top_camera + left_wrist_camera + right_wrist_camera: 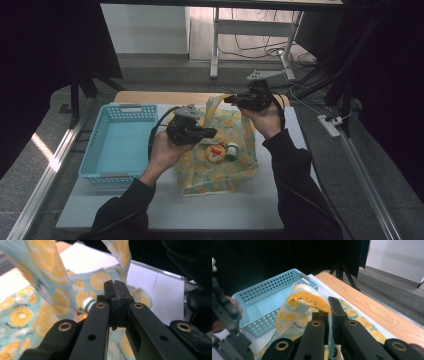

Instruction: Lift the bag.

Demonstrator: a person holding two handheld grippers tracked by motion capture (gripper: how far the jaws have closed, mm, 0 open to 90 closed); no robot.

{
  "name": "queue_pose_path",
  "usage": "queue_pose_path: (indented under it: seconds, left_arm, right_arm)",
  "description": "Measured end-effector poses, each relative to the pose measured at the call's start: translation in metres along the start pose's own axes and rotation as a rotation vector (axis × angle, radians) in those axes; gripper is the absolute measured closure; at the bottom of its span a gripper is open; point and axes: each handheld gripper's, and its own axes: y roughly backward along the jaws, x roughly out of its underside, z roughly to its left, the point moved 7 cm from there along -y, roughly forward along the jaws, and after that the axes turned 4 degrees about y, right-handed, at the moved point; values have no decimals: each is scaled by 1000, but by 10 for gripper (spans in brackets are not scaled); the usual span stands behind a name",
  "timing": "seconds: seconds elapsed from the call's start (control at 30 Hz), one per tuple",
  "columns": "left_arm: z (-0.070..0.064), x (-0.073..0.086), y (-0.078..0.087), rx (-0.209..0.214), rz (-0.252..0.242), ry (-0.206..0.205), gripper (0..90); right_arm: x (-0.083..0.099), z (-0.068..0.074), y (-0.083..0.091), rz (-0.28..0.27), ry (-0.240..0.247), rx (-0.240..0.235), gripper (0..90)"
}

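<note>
1. We hold the left tool (207, 133) over the lemon-print cloth bag (220, 172); in the left gripper view its jaws stand pressed together with no gap, and a strip of the bag's fabric rises just beside them; we cannot tell whether any cloth is pinched between them.

2. We hold the right tool (231, 99) raised at the bag's far edge; in the right gripper view its jaws are closed on a fold of the bag's printed fabric (308, 300), which drapes over and ahead of the tips.

3. The bag lies spread on the tabletop (165, 205) between and below the two tools; its mouth is lifted toward the right tool; its long axis runs from that tool back toward us.

4. Inside the bag's opening, below and just ahead of the left tool, lie a round yellow item with a red mark (216, 152) and a small white bottle with a green band (231, 150), side by side.

5. The blue basket (95, 152) stands beside the left tool, on the side away from the bag; it looks empty.

6. Judgement: the left tool is the nearer to the two items, so reaching into the mouth falls to it while the right keeps the fabric up.
</note>
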Motion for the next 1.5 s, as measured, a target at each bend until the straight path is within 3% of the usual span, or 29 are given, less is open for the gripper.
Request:
queue_pose_path:
  seconds: [0.1,0.17,0.23,0.43,0.63,0.7,0.8,0.9,0.97,1.0,1.23,1.5]
  left_arm:
    - [-4,14,-10,25,20,-3,900]
    - [-10,24,-16,69,42,9,898]
    - [-16,33,-22,70,67,-3,745]
    - [-34,68,-41,21,183,-77,467]
    - [-39,98,-58,-35,269,-100,408]
    - [-36,105,-61,-48,292,-103,415]
    - [-33,112,-65,-72,327,-106,500]
    - [-30,117,-68,-97,367,-117,684]
    - [-28,117,-68,-89,370,-92,852]
    - [-27,117,-67,-89,366,-83,894]
    - [-19,103,-55,-75,281,-16,900]
    - [-17,103,-54,-55,280,-2,900]
  right_arm:
    - [8,-4,-4,14,-9,5,895]
    - [12,-7,-5,19,-14,7,895]
    - [16,-8,-6,24,-22,8,895]
    - [21,-10,-6,24,-28,8,895]
    - [24,-9,-9,29,-30,7,895]
    - [26,-9,-10,30,-31,6,895]
    - [28,-10,-11,34,-36,6,895]
    - [32,-11,-13,37,-40,5,894]
    - [35,-12,-15,41,-43,6,894]
    - [37,-12,-16,45,-44,6,894]
    - [54,-17,-21,75,-44,17,893]
    - [79,-22,-27,127,-38,33,873]
